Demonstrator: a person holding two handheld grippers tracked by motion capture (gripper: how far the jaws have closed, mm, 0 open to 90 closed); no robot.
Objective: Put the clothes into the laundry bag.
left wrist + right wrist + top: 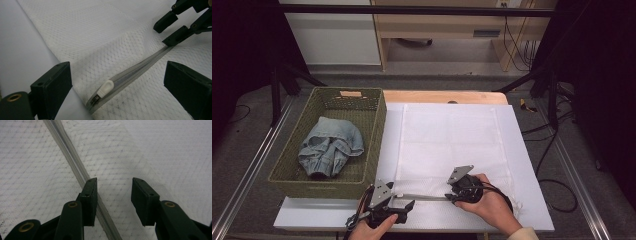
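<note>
- Lying flat on the white table (532,200), a white mesh laundry bag (452,135) spreads across the middle, with its grey zipper (424,197) running along the near edge.
- The left gripper (404,207) hovers at the zipper's left end with its jaws spread wide; in the left gripper view the white zipper pull (105,88) lies between them, touched by neither.
- The right gripper (452,198) sits farther along the zipper, jaws parted and holding nothing; in the right gripper view one jaw rests just over the zipper track (72,162), the other over bare mesh.
- A woven green basket (377,145) stands just beside the bag on the left, holding a crumpled pair of blue jeans (331,146).
</note>
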